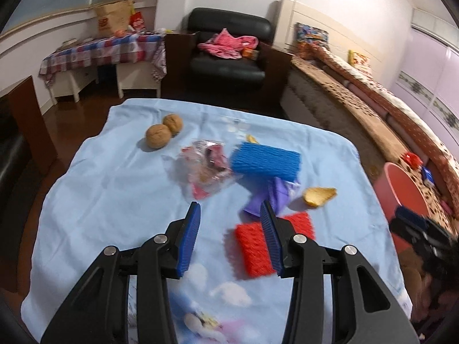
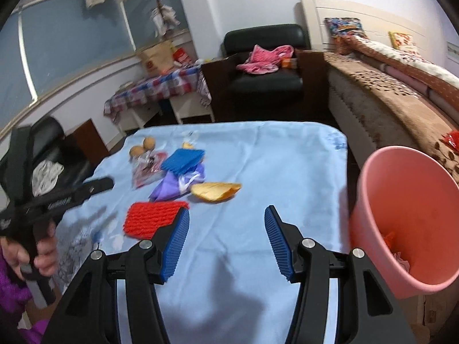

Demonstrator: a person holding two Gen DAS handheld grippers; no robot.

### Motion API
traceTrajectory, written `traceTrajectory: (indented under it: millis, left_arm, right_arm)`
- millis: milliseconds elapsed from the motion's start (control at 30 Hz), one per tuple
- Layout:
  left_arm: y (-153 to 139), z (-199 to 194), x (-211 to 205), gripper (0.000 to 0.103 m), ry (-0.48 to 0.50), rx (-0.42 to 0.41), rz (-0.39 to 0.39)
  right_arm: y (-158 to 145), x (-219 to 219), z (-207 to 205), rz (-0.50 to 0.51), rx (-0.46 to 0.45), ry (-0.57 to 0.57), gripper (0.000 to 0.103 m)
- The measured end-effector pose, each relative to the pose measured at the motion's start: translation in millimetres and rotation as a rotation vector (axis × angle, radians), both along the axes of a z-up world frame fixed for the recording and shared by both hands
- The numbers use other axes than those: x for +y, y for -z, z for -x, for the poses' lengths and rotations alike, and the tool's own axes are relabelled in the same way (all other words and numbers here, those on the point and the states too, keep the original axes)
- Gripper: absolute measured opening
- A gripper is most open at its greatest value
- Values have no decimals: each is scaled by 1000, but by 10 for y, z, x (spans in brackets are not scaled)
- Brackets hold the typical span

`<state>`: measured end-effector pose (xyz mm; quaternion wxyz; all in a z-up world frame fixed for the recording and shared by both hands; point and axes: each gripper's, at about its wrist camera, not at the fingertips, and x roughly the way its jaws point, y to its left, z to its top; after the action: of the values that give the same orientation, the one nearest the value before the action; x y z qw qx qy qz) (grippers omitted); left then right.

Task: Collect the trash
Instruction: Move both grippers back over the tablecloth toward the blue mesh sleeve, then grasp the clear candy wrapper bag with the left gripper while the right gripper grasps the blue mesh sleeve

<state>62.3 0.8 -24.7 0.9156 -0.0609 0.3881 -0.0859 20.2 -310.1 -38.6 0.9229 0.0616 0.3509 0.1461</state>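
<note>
On blue cloth [image 1: 114, 200]: red foam net [image 1: 258, 246], lengthwise.

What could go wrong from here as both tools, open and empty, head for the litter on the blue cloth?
1. The red foam net lies partly under the left tool, so a grab may bunch the blue cloth.
2. The pink bin stands off the table's edge, so a drop could miss.

Both grippers: black plastic linkage arms w/ round silver screws at pivots, blue ribbed pads on fingers. Left gripper [image 1: 231, 210], right gripper [image 2: 226, 215] same build. Left unit has black pistol-style handle w/ white lettering on side; person's sleeve [image 2: 11, 295] purple, fuzzy knit
</note>
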Motion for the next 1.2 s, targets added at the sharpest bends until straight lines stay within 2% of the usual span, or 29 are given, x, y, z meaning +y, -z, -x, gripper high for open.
traceTrajectory:
  millis: [167, 300, 533, 600, 700, 867, 1200]
  left_arm:
    - [91, -292, 71, 44, -46, 34, 47]
    - [141, -470, 77, 44, -75, 34, 33]
    - [304, -681, 163, 42, -119, 80, 66]
    - [331, -689, 190, 17, -118, 88, 79]
    - [345, -672, 253, 11, -124, 82, 96]
    - [281, -601, 319, 9, -123, 48, 107]
    - [262, -486, 409, 9, -116, 53, 165]
  right_arm:
    - [49, 122, -79, 19, 21, -23, 54]
    - [56, 181, -167, 13, 30, -33, 54]
    - [-18, 347, -448, -14, 30, -63, 54]
    - [-39, 414, -537, -20, 29, -76, 54]
    - [-54, 525, -679, -16, 23, -97, 54]
    - [27, 697, -950, 12, 46, -119, 54]
    - [328, 738, -1539, -77, 194, -76, 54]
